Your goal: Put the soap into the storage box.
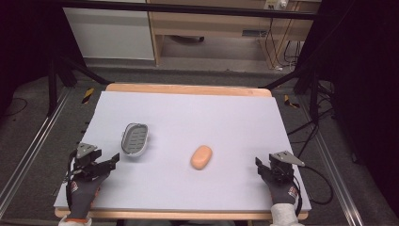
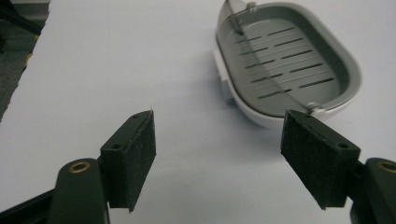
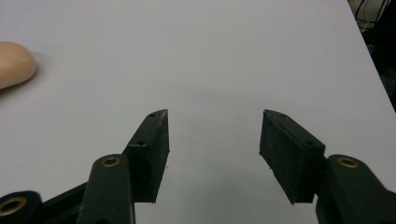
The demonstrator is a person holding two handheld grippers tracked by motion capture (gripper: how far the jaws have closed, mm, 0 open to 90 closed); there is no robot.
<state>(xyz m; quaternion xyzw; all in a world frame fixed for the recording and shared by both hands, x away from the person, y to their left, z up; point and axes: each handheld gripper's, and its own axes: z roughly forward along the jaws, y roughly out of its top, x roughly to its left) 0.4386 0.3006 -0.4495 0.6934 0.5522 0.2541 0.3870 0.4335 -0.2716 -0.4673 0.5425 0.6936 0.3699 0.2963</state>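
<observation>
The soap bar (image 1: pixel 201 157) lies bare on the bench (image 1: pixel 188 122), near the middle and well apart from the open soap dish (image 1: pixel 135 139) to its left, so we judge the work as not yet begun: nothing is lifted or placed. Our left gripper (image 2: pixel 219 154) sits just short of the dish, its fingers (image 2: pixel 135 154) apart and empty. Our right gripper (image 3: pixel 212 154) rests near the bench's right edge, fingers likewise apart with nothing between them. Picking up the soap and setting it in the dish remain.

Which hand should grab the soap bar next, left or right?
Probably the right. The right gripper stands open with a clear path to the soap bar, while the left gripper sits by the soap dish, well placed to steady it.
</observation>
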